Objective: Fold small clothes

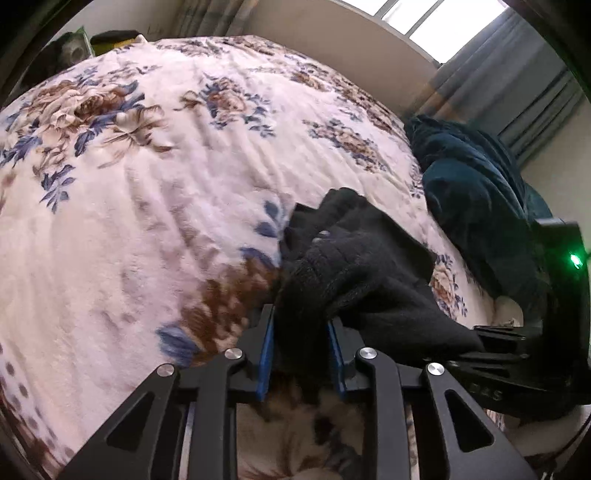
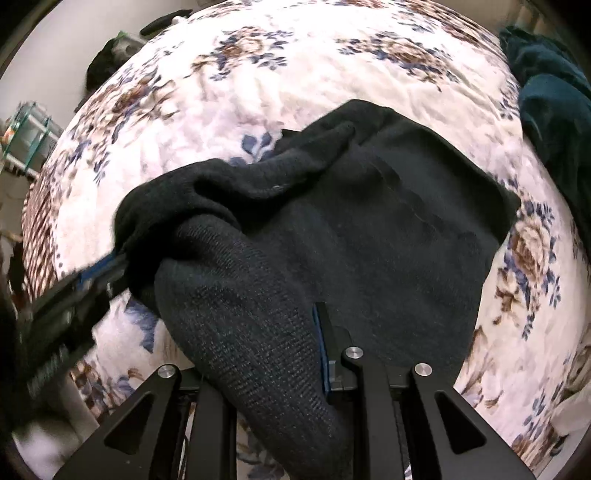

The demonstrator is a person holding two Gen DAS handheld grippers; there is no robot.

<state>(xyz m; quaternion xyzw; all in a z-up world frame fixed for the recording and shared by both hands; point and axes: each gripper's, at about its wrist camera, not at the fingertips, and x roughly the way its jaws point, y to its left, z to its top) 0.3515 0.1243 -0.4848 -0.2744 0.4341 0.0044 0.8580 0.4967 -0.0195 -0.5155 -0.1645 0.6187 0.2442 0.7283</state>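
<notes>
Left claw (image 1: 301, 332) clamped on a bunched fold of a black knit garment (image 1: 347, 266), blue pads pressed against the fabric on both sides. Right claw (image 2: 295, 343) likewise gripping the same black knit garment (image 2: 369, 229), one blue-edged finger (image 2: 325, 347) visible along the cloth, the other finger buried under a thick ribbed fold draping back over the frame. Seen from the right wrist, left claw (image 2: 107, 266) entering from the left edge and pinching the garment's far-left bunched edge. Seen from the left wrist, right claw's black body with a green light (image 1: 574, 260) at the right edge, touching the cloth's lower corner. Garment partly lifted and crumpled at the gripped side, the rest spread flat on a bed covered by a pale fleece blanket with brown and blue flowers (image 1: 166, 206). Dark teal blanket (image 1: 476, 192) heaped at the bed's right side, just beside the black garment's far edge. Grey curtains (image 1: 517, 107) and a bright window (image 1: 443, 18) beyond.
</notes>
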